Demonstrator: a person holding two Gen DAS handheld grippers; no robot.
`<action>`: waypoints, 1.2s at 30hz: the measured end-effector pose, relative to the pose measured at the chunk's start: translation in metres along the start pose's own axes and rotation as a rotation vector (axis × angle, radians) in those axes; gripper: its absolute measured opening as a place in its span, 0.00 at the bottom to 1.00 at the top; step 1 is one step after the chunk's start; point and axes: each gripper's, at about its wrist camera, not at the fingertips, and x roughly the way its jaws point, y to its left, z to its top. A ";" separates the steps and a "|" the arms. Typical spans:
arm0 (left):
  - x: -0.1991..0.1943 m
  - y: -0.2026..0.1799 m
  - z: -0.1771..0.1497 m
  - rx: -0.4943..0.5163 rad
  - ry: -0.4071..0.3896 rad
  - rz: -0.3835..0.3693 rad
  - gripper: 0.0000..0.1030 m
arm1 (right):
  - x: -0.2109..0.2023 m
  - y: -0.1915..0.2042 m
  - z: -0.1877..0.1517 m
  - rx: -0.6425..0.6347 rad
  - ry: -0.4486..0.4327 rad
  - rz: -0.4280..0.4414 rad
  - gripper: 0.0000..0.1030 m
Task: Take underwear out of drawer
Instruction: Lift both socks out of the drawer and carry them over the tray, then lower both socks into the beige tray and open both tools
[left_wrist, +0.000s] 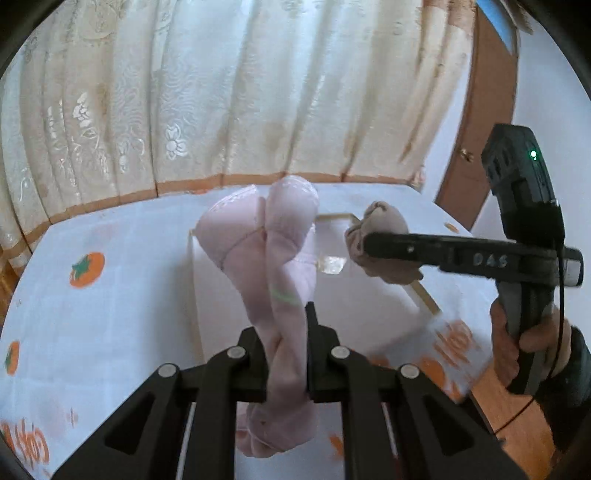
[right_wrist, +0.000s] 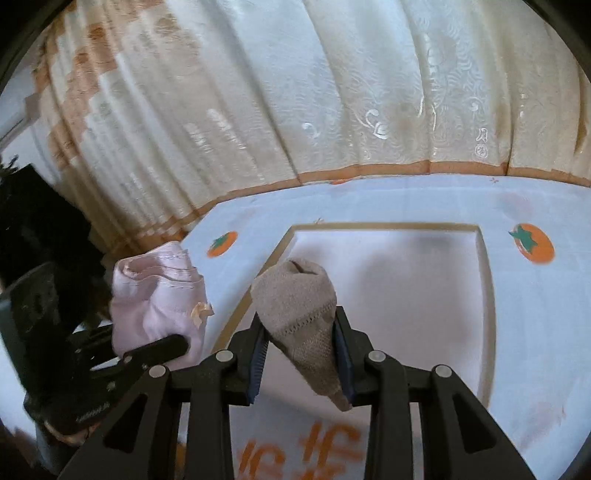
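Pink underwear (left_wrist: 266, 258) hung clamped in the left claw (left_wrist: 286, 354), left of the drawer (right_wrist: 480, 332); the right claw (right_wrist: 301, 354) was clamped on a brown piece (right_wrist: 299, 306) above it.

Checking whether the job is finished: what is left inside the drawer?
The drawer shows only bare white floor; its near end is hidden behind the right gripper and the brown underwear.

"DAS" on the right claw (left_wrist: 356, 245) finger.
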 end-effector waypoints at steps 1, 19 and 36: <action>0.011 0.008 0.009 -0.003 0.002 0.003 0.11 | 0.009 -0.002 0.008 0.007 -0.001 -0.013 0.35; 0.155 0.054 0.040 -0.075 0.174 0.158 0.11 | 0.167 -0.065 0.044 0.359 0.137 0.008 0.37; 0.129 0.047 0.047 -0.054 0.075 0.301 0.71 | 0.138 -0.071 0.053 0.456 0.015 0.170 0.79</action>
